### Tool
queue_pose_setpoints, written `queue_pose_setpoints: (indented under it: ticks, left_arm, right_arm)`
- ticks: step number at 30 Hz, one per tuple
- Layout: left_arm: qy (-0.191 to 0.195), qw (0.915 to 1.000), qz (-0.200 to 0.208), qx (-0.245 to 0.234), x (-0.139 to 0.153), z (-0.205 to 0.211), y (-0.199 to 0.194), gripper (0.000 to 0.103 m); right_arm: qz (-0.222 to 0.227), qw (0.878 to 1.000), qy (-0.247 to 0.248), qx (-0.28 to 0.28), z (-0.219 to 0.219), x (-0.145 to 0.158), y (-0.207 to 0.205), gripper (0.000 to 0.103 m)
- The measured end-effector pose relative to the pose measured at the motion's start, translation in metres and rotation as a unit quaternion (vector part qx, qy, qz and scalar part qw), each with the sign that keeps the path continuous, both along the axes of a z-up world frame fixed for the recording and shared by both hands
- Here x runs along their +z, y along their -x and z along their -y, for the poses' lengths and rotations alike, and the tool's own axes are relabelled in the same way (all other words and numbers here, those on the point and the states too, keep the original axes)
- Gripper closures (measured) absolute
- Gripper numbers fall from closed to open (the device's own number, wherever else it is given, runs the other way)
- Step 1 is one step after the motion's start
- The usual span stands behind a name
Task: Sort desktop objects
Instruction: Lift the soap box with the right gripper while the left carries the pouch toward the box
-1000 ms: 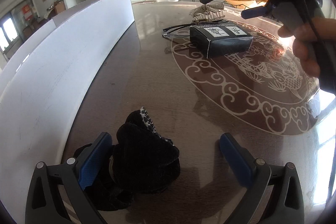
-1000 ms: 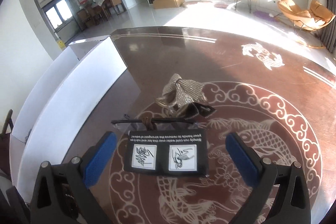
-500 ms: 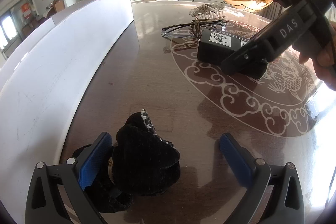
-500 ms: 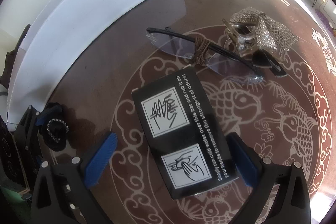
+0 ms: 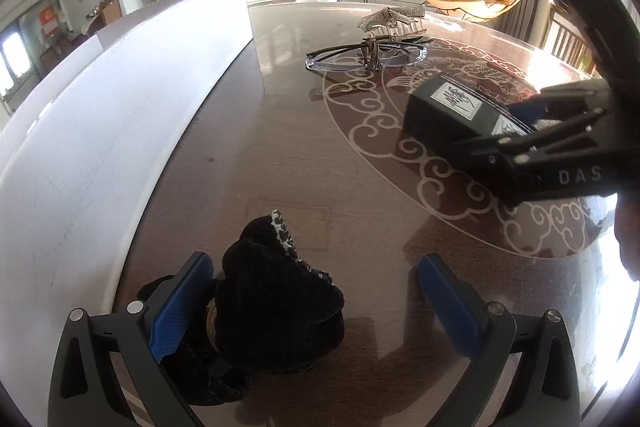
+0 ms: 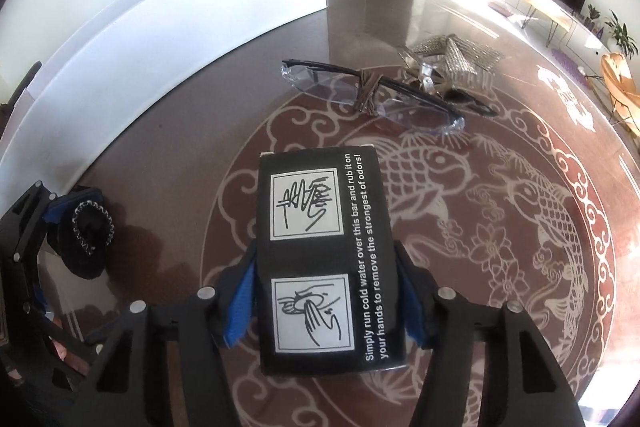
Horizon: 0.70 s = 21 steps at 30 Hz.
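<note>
A black box (image 6: 324,251) with white hand pictures lies on the patterned table; it also shows in the left wrist view (image 5: 452,107). My right gripper (image 6: 326,299) is shut on the box's sides. My left gripper (image 5: 316,291) is open around a black fuzzy hair tie (image 5: 280,303), which rests against its left finger; the hair tie also shows in the right wrist view (image 6: 88,235). Glasses (image 6: 372,99) with a brown tie on the bridge lie beyond the box. A sparkly silver hair clip (image 6: 452,57) lies behind them.
A long white wall panel (image 5: 100,131) runs along the table's left side. The brown table (image 5: 280,155) has a koi and cloud inlay (image 6: 500,211). The right gripper's body (image 5: 560,131) fills the right of the left wrist view.
My right gripper has come down over the black box and closed on its sides. My left gripper and the hair tie have stayed put.
</note>
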State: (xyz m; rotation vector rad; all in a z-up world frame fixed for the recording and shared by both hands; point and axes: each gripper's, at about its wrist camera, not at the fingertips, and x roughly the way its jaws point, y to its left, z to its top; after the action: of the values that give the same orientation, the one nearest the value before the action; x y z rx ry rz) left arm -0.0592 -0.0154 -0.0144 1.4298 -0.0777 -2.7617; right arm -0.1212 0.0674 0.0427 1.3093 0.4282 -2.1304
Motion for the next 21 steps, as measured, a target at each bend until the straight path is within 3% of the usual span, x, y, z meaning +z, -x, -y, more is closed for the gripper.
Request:
queue_pose_setpoints:
  ticks: [4, 6, 8, 9, 12, 17, 21]
  left_arm:
    - [-0.009, 0.9997, 0.019, -0.012, -0.001, -0.003, -0.008, 0.0]
    - [-0.042, 0.9975, 0.035, -0.043, 0.008, -0.004, -0.013, 0.0]
    - [-0.085, 0.9928, 0.025, -0.08, 0.027, -0.001, -0.018, 0.0]
    - [-0.088, 0.992, 0.014, -0.089, 0.039, 0.003, -0.02, 0.0]
    - [-0.079, 0.9906, -0.002, -0.111, 0.066, 0.016, -0.016, 0.0]
    - [-0.09, 0.9816, 0.058, -0.158, 0.052, 0.027, -0.004, 0.0]
    - [-0.024, 0.9764, 0.077, -0.2, 0.029, 0.015, -0.026, 0.0]
  right_arm:
    - [-0.024, 0.998, -0.004, -0.059, -0.043, -0.003, -0.058, 0.042]
    - [-0.04, 0.996, -0.003, -0.081, -0.064, -0.002, -0.093, 0.042]
    - [-0.048, 0.994, 0.008, -0.1, -0.089, -0.001, -0.123, 0.041]
    - [-0.053, 0.993, 0.011, -0.109, -0.096, -0.001, -0.135, 0.041]
    - [-0.06, 0.99, 0.023, -0.127, -0.113, -0.003, -0.154, 0.041]
    - [-0.064, 0.986, 0.06, -0.141, -0.114, 0.006, -0.164, 0.031]
    - [-0.074, 0.985, 0.062, -0.14, -0.112, 0.0, -0.16, 0.025]
